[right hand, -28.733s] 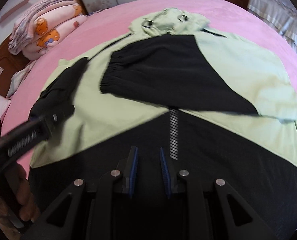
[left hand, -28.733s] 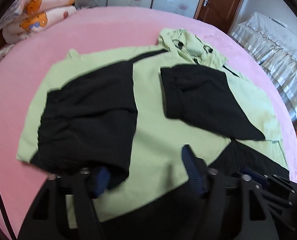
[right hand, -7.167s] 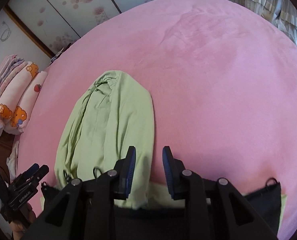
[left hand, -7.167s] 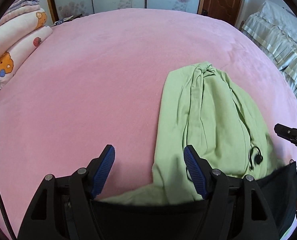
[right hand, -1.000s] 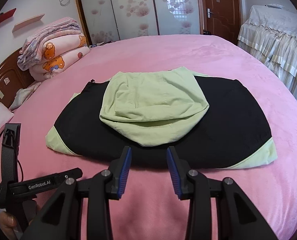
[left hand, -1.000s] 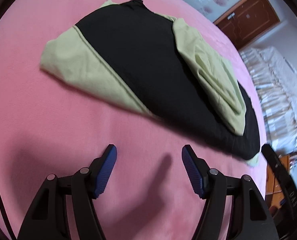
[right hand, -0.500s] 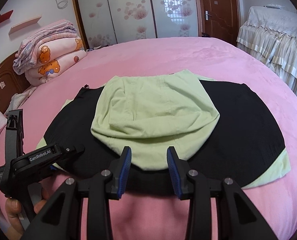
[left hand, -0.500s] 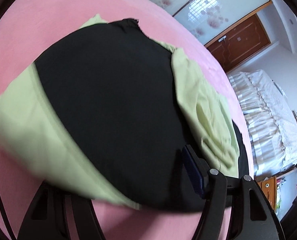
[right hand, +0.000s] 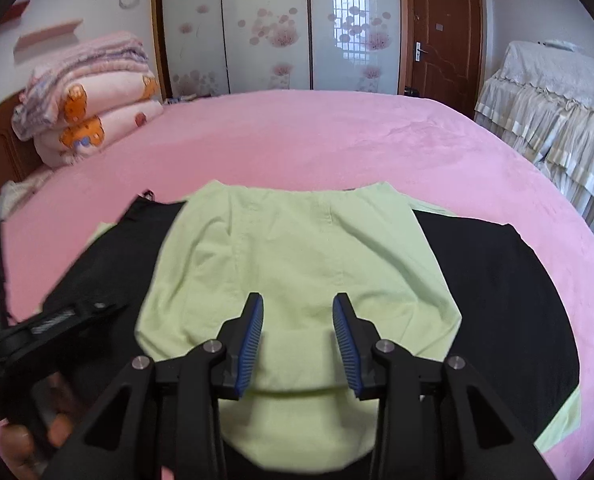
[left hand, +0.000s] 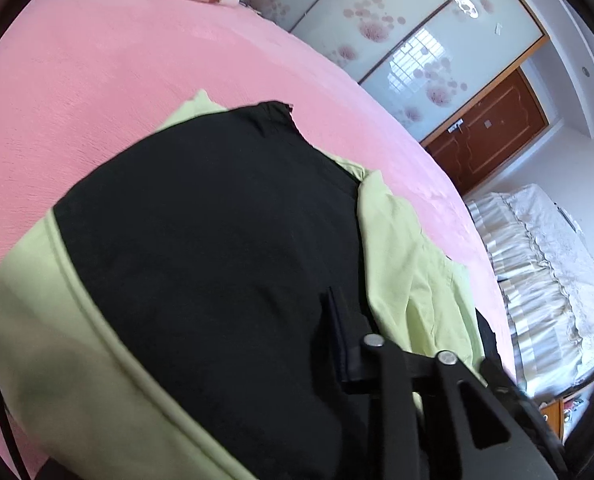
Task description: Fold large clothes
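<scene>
While I watch both wrist views, the folded jacket (right hand: 497, 300) lies on the pink bed (right hand: 337, 140), black body panels spread wide with light green trim at the edges. Its green hood (right hand: 297, 260) is laid flat over the middle of the black fabric.

My right tongs (right hand: 297, 332) hang over the near edge of that hood, and their jaws are closing. Blue pads (right hand: 253, 340) stand apart, with hood cloth showing in the gap under them. I cannot see them pressing on anything.

My left tongs (left hand: 337, 340) are right up against the jacket's left end, also closing. Only one finger shows in that view; the other is hidden under the black and green fabric, which fills the lower frame. Cloth sits between the jaws there, but whether it is pinched I cannot tell.

From the right view, the left tool comes in at the lower left, with a hand (right hand: 37, 432) on its handle. Stacked quilts (right hand: 89, 108) sit at the far left of the bed.
</scene>
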`<move>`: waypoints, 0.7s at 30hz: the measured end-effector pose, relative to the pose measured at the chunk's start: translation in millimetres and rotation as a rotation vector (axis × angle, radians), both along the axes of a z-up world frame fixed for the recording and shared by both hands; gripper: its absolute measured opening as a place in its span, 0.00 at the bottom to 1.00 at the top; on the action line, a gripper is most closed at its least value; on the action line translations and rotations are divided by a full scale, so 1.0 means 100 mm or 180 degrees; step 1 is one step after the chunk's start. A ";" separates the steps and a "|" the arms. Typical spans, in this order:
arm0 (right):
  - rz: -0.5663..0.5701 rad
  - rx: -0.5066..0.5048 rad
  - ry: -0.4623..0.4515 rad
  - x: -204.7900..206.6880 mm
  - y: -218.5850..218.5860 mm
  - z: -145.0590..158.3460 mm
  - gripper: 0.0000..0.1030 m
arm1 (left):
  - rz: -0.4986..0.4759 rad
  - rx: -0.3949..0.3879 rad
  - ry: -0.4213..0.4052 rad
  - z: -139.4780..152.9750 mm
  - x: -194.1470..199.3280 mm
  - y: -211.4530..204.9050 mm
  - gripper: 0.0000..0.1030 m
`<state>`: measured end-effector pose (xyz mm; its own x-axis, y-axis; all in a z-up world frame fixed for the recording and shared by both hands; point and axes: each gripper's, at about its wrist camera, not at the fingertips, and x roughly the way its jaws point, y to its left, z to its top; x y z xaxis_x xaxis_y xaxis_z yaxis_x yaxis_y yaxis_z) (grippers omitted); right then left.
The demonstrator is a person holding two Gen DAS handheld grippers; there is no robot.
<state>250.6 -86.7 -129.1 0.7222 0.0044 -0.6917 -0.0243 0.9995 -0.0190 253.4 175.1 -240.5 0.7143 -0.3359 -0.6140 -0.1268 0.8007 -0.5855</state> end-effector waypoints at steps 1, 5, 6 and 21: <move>-0.0005 -0.0088 0.0144 0.08 0.02 -0.12 0.14 | 0.0022 0.0032 0.0000 0.03 -0.01 -0.01 0.18; 0.0026 -0.0114 0.0444 0.17 0.01 -0.45 0.08 | 0.0071 0.0241 -0.0032 0.19 -0.07 -0.10 0.12; 0.0020 -0.0092 0.0431 0.15 0.00 -0.46 0.08 | 0.0083 0.0337 -0.0052 0.24 -0.08 -0.14 0.11; 0.0071 0.0594 0.0553 0.15 -0.31 -0.52 0.08 | -0.0148 0.1088 -0.0352 1.05 -0.18 -0.92 0.09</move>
